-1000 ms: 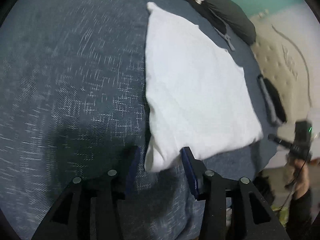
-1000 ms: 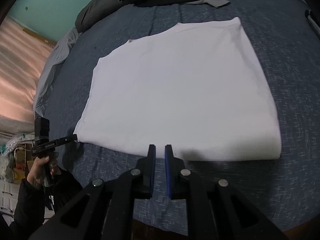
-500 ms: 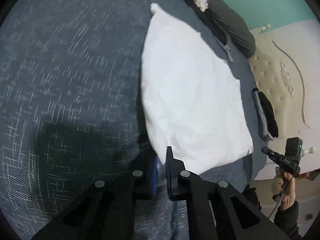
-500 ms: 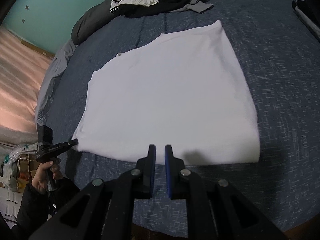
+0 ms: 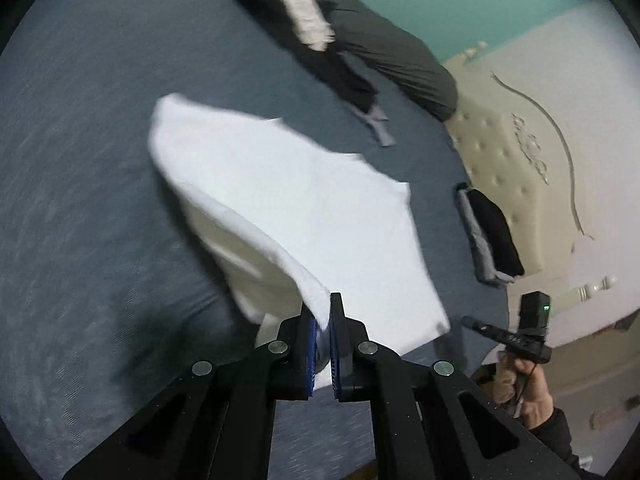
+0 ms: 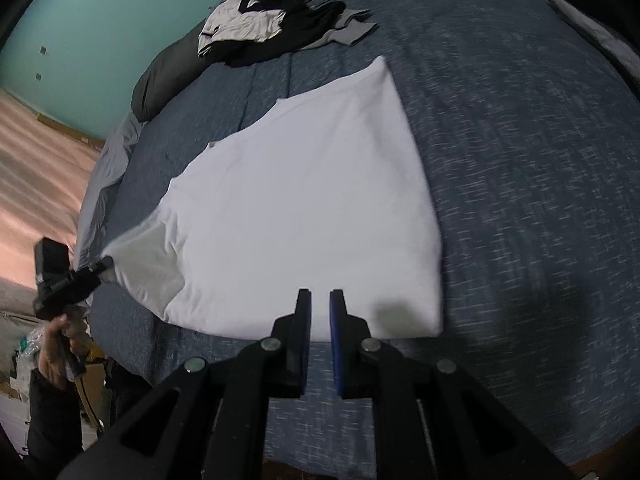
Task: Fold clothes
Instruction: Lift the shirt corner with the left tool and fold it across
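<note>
Brightness: dim indoor light in both views; the white T-shirt (image 5: 304,208) is the brightest area and nearly washes out, its weave lost.
Shadows: a soft dark patch lies on the blue bedspread (image 5: 80,168) left of the left hand-held gripper (image 5: 321,320); in the right wrist view a broad shadow darkens the bedspread at lower right, and a small grey blot sits on the shirt's near edge just right of the right hand-held gripper (image 6: 320,312).
Blur: motion smear streaks the bedspread's flecks and softens the shirt's lifted corner and the dark clothes pile (image 5: 304,20).
Distortion: strong fisheye bulge; black vignette at all corners.
Colour: cool cast, teal wall (image 6: 100,20) flat and noise-free.
</note>
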{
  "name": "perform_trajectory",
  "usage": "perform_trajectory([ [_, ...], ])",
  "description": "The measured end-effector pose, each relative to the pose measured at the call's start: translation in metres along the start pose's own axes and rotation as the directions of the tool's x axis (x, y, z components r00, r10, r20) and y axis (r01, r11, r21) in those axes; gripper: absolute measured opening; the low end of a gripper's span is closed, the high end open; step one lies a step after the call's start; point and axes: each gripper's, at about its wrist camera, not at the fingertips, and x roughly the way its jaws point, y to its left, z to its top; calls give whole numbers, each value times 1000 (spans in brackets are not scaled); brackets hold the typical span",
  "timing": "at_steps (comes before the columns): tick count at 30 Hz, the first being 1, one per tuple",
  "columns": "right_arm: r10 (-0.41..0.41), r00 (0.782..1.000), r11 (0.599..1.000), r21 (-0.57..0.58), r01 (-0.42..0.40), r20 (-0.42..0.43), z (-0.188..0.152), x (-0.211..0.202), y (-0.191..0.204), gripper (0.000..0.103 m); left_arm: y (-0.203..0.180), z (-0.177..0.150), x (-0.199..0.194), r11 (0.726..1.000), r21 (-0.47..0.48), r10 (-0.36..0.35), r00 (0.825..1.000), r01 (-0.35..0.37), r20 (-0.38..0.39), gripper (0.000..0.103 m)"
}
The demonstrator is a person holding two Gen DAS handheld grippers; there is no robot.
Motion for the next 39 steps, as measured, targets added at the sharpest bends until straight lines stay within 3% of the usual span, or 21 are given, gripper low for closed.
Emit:
perform_trajectory([
  [6,13,999,999,34,-14,35,4,-25,-33,8,-121,32,55,984,168,-49,997,58,-54,5],
  [10,19,998,999,48,-22,54,4,-42,-52,8,-205,27,117,948,303,-53,989,93,-138,5],
  [15,28,998,997,71,-33,57,2,-54,-71,8,-250,-22,226,921,378,38,943,96,-331,6],
  [17,36,998,996,74,-40,52,0,-54,-75,8,-248,-37,251,919,386,78,925,77,-371,6],
  [20,59,998,996,69,-61,31,-2,-46,-72,8,-234,-42,254,933,350,68,918,80,-390,8],
  [22,57,998,996,65,-58,19,0,-37,-67,8,-229,-33,243,943,324,51,929,76,-367,21],
  [23,56,998,996,62,-57,12,1,-33,-65,8,-225,-27,234,947,313,43,936,73,-348,36],
  [24,55,998,997,60,-56,6,3,-29,-63,8,-222,-21,225,951,301,35,944,70,-329,41],
  [26,54,999,997,55,-53,-7,5,-21,-59,10,-214,-10,207,953,299,40,955,52,-294,41],
  [29,51,998,998,49,-50,-26,9,-8,-52,29,-193,-1,183,952,305,77,964,4,-254,41],
  [30,50,998,998,46,-48,-33,10,-4,-50,29,-184,-1,178,952,307,92,964,-11,-251,41],
  [39,-11,995,999,39,15,-97,15,31,-46,30,-118,-31,165,937,335,203,935,-100,-289,41],
])
